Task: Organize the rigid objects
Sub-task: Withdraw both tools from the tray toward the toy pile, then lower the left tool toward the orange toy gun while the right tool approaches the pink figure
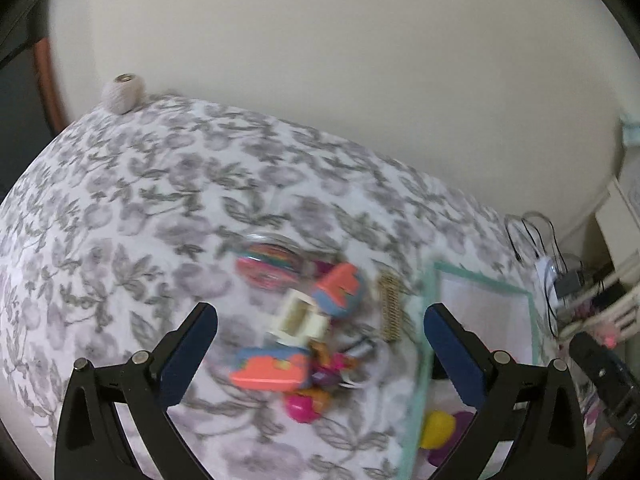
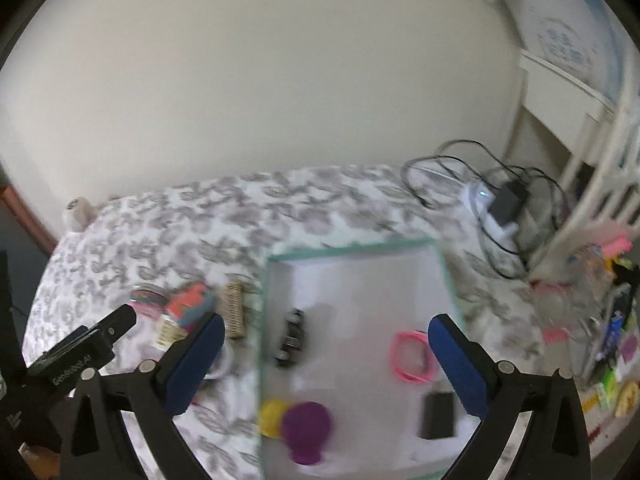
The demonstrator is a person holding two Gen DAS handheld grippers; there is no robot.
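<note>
A: Hovering over the pile, the left claw (image 1: 320,344) stands wide and holds nothing; between its fingers, low centre of the left view, lie two coral-and-blue blocks (image 1: 338,290), a cream plastic piece (image 1: 298,316) and a heap of pink and orange bits (image 1: 316,384).

B: And the right claw (image 2: 326,356)?

A: Wide too, and empty. It hangs above the white tray (image 2: 360,276) with the green rim, centre of the right view. In the tray lie a pink ring (image 2: 412,356), a small black part (image 2: 292,336), a dark block (image 2: 436,416), a purple piece (image 2: 306,426) and a yellow one (image 2: 272,416) at the tray's left edge.

B: So the sorting looks partly done. What could spoil it?

A: The heap is tight: the blocks touch the cream piece, and the small bits crowd under the lower block. Closing on one thing may catch its neighbour or flick the little ones across the flowered bench (image 1: 120,240). Both views are smeared, so edges are hard to judge.

B: Anything else near?

A: A round clear dish of coloured bands (image 1: 268,264) sits just above the heap, and a ridged tan strip (image 1: 390,312) lies beside the tray's rim; a careless sweep could knock either. The left claw's right finger already sits over the tray's edge, so a low pass might bump it.
</note>
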